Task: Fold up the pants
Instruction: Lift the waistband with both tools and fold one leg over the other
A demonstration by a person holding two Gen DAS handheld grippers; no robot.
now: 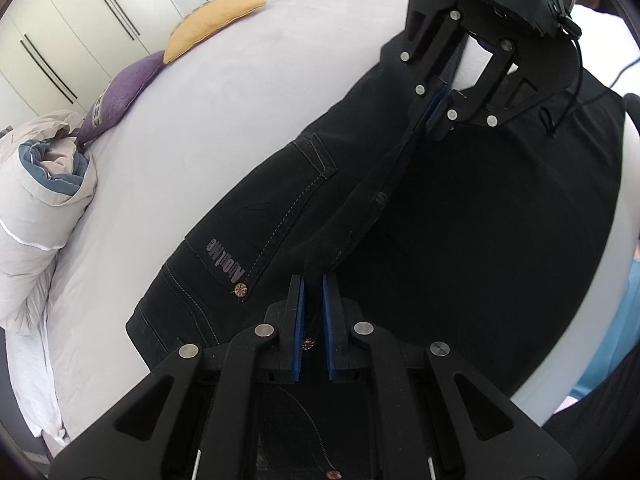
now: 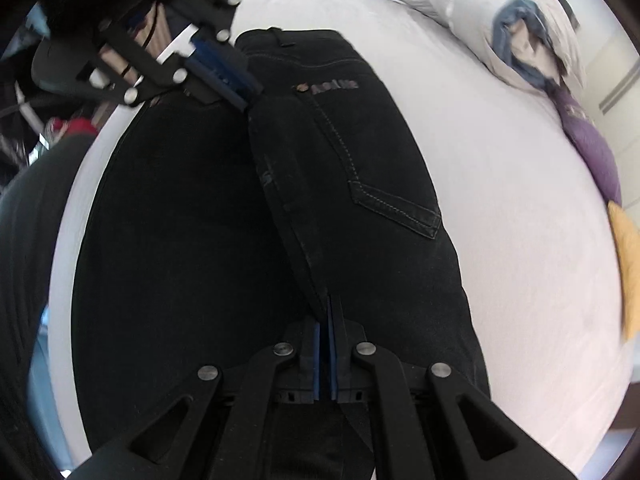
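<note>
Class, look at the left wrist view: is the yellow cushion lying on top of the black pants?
No. The yellow cushion sits at the far edge of the bed, well apart from the black pants.

A wide bed (image 1: 224,92) covered in a pale lilac sheet fills the room's middle. Along its far edge lie a yellow cushion (image 1: 216,24), a purple cushion (image 1: 128,92) and a rolled grey-and-blue duvet (image 1: 44,200). Behind them stands a cream wardrobe (image 1: 80,12) with long dark handles. Soft daylight falls evenly.
</note>
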